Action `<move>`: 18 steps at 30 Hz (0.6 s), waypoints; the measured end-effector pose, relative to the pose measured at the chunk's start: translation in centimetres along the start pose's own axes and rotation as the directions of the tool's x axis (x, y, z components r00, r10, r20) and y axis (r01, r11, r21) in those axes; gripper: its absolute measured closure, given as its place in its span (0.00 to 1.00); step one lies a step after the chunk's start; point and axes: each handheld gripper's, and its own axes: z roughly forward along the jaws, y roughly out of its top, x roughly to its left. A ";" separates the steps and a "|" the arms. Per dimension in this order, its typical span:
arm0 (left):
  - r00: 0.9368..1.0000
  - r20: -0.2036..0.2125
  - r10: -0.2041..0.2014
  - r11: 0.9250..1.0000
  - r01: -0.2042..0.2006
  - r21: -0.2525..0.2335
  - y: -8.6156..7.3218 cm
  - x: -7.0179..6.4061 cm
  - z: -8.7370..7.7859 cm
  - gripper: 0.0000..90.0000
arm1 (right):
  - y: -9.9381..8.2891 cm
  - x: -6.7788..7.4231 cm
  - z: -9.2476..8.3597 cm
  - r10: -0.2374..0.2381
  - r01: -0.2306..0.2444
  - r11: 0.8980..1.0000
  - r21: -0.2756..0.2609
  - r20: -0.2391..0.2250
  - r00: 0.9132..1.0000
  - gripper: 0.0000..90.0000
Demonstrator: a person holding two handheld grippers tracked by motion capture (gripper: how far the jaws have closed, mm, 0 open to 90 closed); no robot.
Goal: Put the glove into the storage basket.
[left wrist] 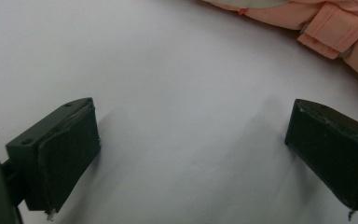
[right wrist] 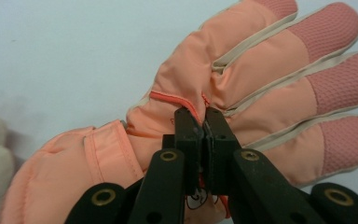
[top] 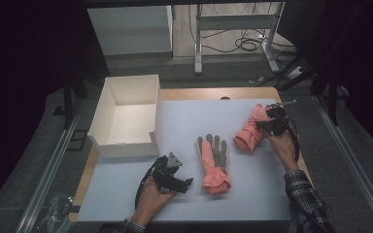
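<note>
While the left gripper [top: 187,183] rests spread apart, the right gripper [right wrist: 203,122] pinches the pink glove's [right wrist: 242,93] back fabric.

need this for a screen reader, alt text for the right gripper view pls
The right tool, jaws shut, pinches the fabric on the back of a pink glove lying on a pale table surface. The glove's fingers point right, with darker textured tips and cream seams.

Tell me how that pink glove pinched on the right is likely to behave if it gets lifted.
Probably floppy: the right hand-held gripper is shut on only a small fold of the pink glove, so cuff and fingers would likely droop. The padded fabric looks light. The textured fingertip patches suggest it is not slippery, though the thin pinch might slide off.
</note>
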 end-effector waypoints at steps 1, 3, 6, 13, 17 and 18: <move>1.000 0.000 0.000 1.000 0.000 0.000 0.0 0.0 0.0 0.03 | 0.0 0.1 -0.6 -0.002 0.002 1.000 -0.001 -0.015 1.000 0.95; 1.000 0.000 0.000 1.000 0.000 0.000 0.0 0.0 0.0 0.03 | 0.0 0.2 -1.1 -0.008 0.008 1.000 -0.006 -0.033 0.999 0.95; 1.000 0.000 0.000 1.000 0.000 0.000 0.0 0.0 0.0 0.03 | 0.0 0.3 -1.7 -0.015 0.015 1.000 -0.012 -0.047 0.999 0.95; 1.000 0.000 0.000 1.000 0.000 0.000 0.0 0.0 0.0 0.03 | -0.1 1.6 -4.1 -0.068 0.065 0.997 -0.035 -0.108 0.992 0.95; 1.000 0.000 0.000 1.000 0.000 0.000 0.0 0.0 0.0 0.03 | -0.2 2.5 -5.4 -0.103 0.098 0.994 -0.047 -0.139 0.985 0.95; 1.000 0.000 0.000 1.000 0.000 0.000 0.0 0.0 0.0 0.03 | -0.2 2.8 -5.7 -0.112 0.106 0.993 -0.052 -0.147 0.983 0.95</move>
